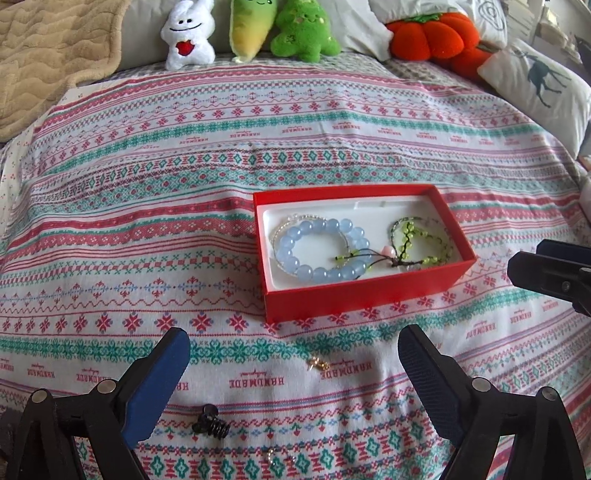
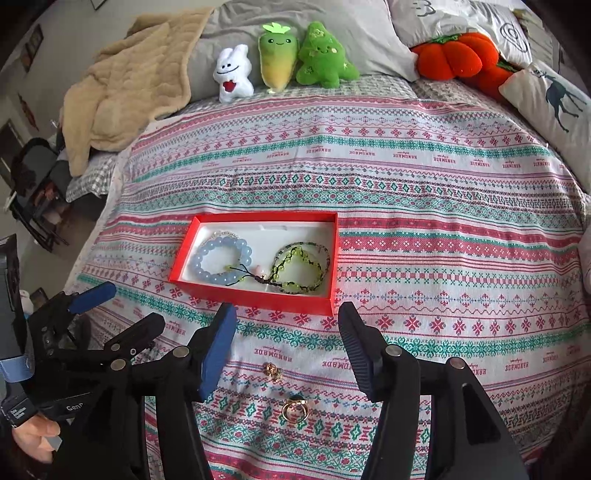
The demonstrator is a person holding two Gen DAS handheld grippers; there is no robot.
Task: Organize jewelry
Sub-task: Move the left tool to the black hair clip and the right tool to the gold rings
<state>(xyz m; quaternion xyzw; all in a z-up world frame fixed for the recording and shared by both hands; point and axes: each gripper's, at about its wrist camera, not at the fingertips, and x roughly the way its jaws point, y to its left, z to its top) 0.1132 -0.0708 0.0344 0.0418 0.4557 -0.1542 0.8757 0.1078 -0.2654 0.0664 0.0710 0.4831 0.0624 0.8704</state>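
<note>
Red box (image 1: 364,295) sat mid-bed, top open, bracelets (image 1: 321,245) inside. Patterned cloth (image 1: 147,221) lay bare left, right, behind box. Small gold charm (image 1: 318,363), dark clip (image 1: 210,424), gold ring (image 2: 294,410) dotted near strip. Plush toys (image 1: 251,29) and pillows (image 1: 543,85) blocked far edge.

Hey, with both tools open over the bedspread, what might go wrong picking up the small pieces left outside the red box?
1. The gold ring and small gold earring lie flat on the soft patterned bedspread, so tool fingers may pinch cloth or miss them.
2. The dark clip is easy to overlook on the busy pattern.
3. In the red box, the green bracelet's cords cross the blue bead bracelet; they may tangle.
</note>
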